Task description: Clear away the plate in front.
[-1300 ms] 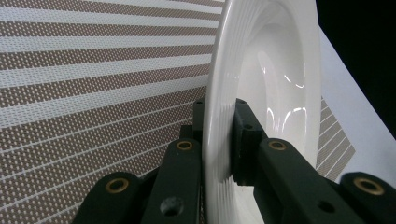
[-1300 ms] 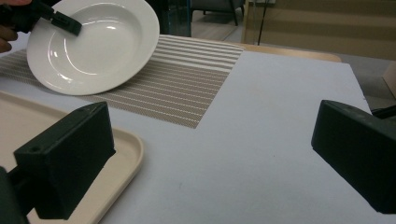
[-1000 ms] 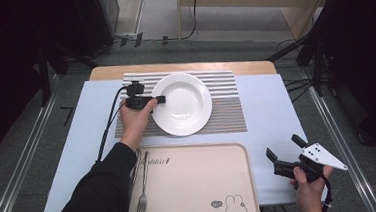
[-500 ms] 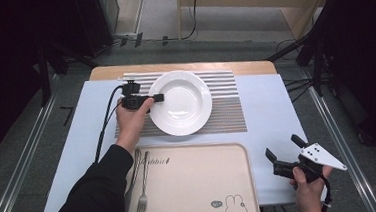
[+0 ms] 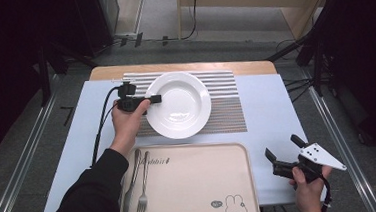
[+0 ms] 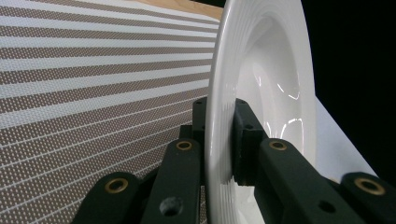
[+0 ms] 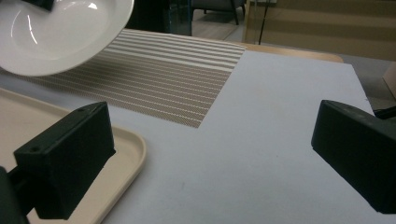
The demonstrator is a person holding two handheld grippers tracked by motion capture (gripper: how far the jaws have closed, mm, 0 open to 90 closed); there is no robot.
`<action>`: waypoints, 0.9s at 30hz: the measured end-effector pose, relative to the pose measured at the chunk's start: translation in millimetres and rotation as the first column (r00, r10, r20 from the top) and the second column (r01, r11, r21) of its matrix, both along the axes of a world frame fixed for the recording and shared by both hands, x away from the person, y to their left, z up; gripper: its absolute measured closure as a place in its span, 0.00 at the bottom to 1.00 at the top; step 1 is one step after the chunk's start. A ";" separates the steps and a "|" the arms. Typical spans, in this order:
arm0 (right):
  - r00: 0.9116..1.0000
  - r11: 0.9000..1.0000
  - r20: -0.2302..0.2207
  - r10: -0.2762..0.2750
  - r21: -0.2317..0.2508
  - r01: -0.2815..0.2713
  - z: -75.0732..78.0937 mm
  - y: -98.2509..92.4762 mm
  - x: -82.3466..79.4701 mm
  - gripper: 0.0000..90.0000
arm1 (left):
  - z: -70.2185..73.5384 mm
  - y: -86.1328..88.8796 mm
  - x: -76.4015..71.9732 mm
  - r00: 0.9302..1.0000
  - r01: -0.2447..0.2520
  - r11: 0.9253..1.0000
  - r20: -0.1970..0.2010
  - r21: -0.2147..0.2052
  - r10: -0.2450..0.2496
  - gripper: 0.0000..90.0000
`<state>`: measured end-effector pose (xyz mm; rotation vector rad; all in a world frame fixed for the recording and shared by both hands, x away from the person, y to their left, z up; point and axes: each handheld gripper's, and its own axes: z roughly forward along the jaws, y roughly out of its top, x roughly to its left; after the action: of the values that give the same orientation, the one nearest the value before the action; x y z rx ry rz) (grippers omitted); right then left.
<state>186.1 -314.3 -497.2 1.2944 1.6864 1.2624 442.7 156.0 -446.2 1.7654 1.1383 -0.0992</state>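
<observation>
The left claw (image 5: 151, 99) pinched the white plate (image 5: 178, 104) by its rim, lifting it off the striped mat (image 5: 226, 108) near the desk's far edge, seemingly bound for the tray (image 5: 196, 185), while the right claw (image 5: 283, 151) waited released at the near right corner.

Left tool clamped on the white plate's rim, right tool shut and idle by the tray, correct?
Not quite: the right tool is open, its jaws standing wide apart with nothing between them, as the right gripper view shows. The left tool does clamp the white plate by its rim.

Grey floor (image 5: 165, 17) — dark surroundings
</observation>
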 end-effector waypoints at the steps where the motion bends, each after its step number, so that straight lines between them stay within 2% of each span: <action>1: 1.000 1.000 0.000 0.000 0.001 0.000 0.0 0.1 0.0 0.00 | 0.5 0.1 -1.0 1.000 0.001 1.000 0.004 0.000 -0.001 0.91; 9: 1.000 1.000 -0.001 -0.001 0.001 0.001 0.1 0.5 -0.1 0.00 | 2.7 1.1 -9.5 1.000 0.017 1.000 0.006 -0.016 -0.017 0.91; 27: 1.000 1.000 -0.001 0.002 -0.001 -0.002 0.2 1.5 -0.1 0.00 | 16.4 1.7 -35.2 0.997 0.073 0.996 0.038 -0.046 -0.071 0.91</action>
<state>186.0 -312.8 -497.0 1.2927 1.6896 1.2622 407.5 157.7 -429.8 1.7600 1.0381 -0.1354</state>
